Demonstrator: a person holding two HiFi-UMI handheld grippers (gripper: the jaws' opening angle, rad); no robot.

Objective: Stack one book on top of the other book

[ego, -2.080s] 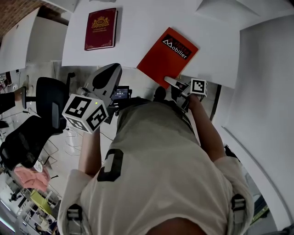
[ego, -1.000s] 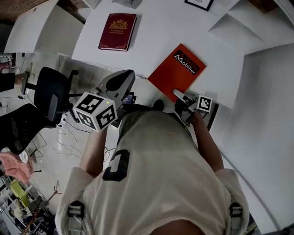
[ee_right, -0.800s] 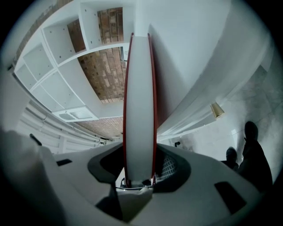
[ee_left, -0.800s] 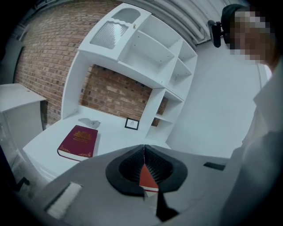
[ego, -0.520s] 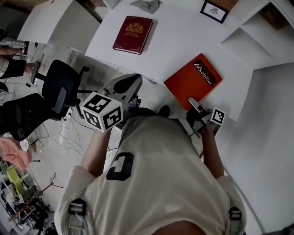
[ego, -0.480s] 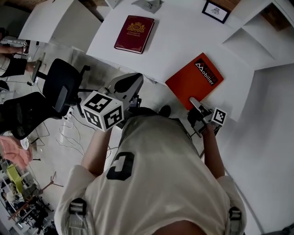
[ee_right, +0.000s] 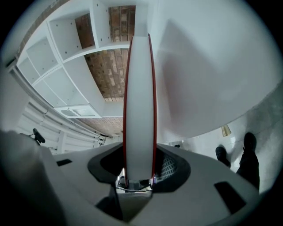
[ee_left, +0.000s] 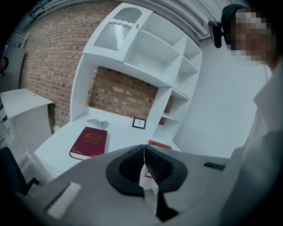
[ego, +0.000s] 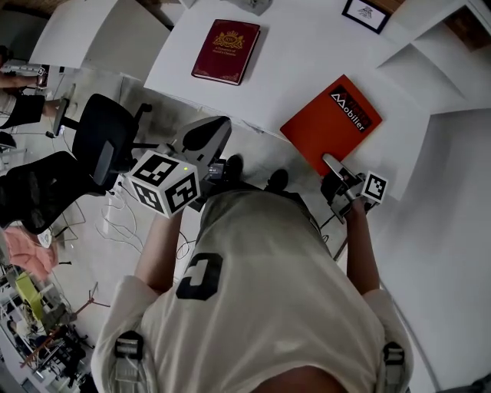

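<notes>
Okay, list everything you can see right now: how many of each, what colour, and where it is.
maroon book: one, maroon with gold print, flat on the desk's left part.
orange book: one, orange-red, at the desk's near edge, gripped at its near corner.
framed picture: one, black frame, at the desk's back right.
grey item: one, grey, behind the maroon book; too small to identify.
desk: one, white, under the books.
shelf unit: one, white, above the desk against a brick wall.
office chairs: two, black, on the floor at left.
left hand-held gripper: one, grey, jaws together, empty.
right hand-held gripper: one, grey, clamped on the orange book.
</notes>
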